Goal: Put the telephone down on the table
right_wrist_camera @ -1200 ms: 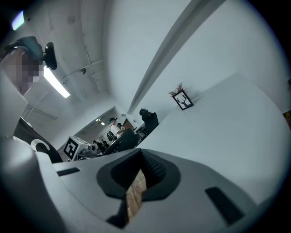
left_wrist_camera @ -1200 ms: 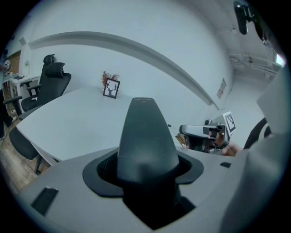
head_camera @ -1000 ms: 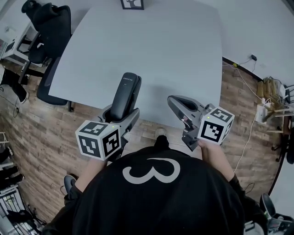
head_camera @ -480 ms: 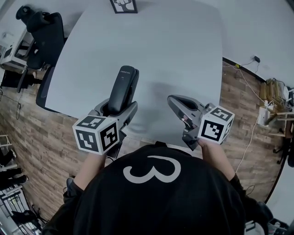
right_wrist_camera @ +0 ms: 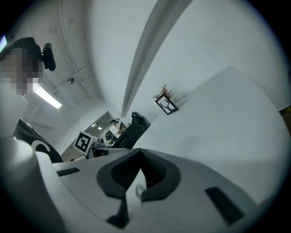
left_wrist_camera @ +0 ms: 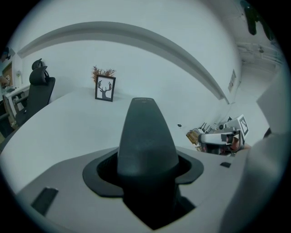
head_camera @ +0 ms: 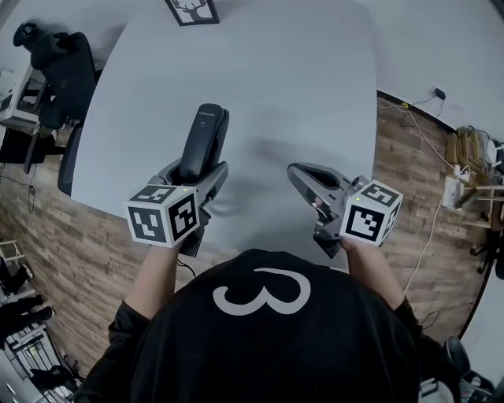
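A black telephone handset stands up out of my left gripper, which is shut on its lower end. It hangs above the near left part of the white table. In the left gripper view the telephone fills the middle, wedged between the jaws of the left gripper. My right gripper hovers over the table's near edge to the right, jaws together and nothing in them. In its own view the right gripper shows dark pads meeting at the tip.
A framed deer picture stands at the table's far edge. A black office chair sits left of the table on the wooden floor. Cables and a power strip lie on the floor at the right.
Both grippers have moved forward over the table. The left one carried the telephone from the table's near edge to above the tabletop. Neither grip has changed.
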### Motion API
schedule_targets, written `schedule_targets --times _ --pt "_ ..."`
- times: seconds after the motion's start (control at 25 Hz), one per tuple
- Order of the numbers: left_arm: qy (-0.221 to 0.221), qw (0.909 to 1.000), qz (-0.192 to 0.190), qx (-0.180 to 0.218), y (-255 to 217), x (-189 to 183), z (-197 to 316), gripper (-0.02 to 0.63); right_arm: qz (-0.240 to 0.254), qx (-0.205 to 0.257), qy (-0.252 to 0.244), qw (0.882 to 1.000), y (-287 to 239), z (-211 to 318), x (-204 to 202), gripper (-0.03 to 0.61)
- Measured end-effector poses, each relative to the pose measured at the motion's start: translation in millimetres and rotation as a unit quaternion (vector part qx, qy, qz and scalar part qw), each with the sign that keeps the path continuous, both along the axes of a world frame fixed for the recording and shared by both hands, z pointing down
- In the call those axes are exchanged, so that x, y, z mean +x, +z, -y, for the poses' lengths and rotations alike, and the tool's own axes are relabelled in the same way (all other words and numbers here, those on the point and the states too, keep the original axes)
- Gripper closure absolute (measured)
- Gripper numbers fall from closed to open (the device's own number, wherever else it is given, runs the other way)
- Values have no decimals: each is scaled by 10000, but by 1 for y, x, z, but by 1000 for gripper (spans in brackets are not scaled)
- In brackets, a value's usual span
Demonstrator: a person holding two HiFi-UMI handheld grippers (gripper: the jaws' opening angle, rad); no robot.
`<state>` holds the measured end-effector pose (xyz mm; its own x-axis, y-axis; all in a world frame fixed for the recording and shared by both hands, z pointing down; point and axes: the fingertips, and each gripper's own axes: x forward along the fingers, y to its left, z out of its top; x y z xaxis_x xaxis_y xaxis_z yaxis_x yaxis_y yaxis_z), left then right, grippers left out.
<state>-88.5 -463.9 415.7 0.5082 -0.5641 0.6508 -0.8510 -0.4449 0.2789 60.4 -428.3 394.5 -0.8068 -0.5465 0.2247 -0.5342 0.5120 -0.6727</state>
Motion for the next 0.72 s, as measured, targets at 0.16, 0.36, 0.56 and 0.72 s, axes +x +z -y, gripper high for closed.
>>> schedule_targets --times 0.16,0.36,0.56,0.72 --pt "11 9999 154 -76 23 0 18 324 -20 -104 80 9999 7 5 10 571" --pt "-15 9996 201 -188 53 5 31 324 -38 -187 173 9997 15 5 28 571" --pt "136 9985 495 -172 80 9 41 324 -22 -266 220 9994 22 10 35 571" --pt "192 9965 781 -222 102 11 43 324 -30 -336 229 9992 26 13 37 571"
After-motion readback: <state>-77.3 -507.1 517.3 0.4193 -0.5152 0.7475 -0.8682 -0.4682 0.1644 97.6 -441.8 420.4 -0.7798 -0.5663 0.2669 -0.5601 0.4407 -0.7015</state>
